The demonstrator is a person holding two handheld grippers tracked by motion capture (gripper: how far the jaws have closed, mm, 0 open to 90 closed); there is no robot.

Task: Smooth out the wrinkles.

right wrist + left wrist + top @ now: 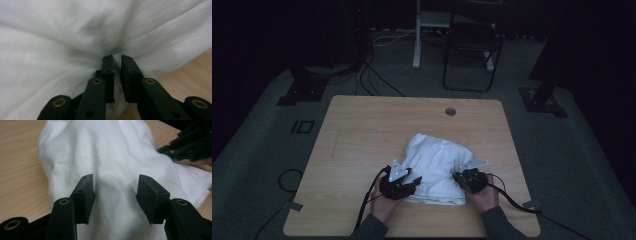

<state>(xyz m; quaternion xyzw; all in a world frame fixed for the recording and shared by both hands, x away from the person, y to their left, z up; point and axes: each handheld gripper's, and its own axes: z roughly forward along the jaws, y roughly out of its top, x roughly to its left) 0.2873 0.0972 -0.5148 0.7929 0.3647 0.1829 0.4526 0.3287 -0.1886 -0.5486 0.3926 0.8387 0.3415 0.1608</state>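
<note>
working the white cloth (437, 167) that lies bunched on the near half of the wooden table (362, 130), i have a tong at each of its near corners. my right gripper (117, 58) is nearly closed, its jaws pinching a fold of fabric. my left gripper (115, 185) stands half wide over the cloth, pads pressing on nothing. i judge this the grasping step of a fold or spread; next my left must close on an edge before any lift.
</note>
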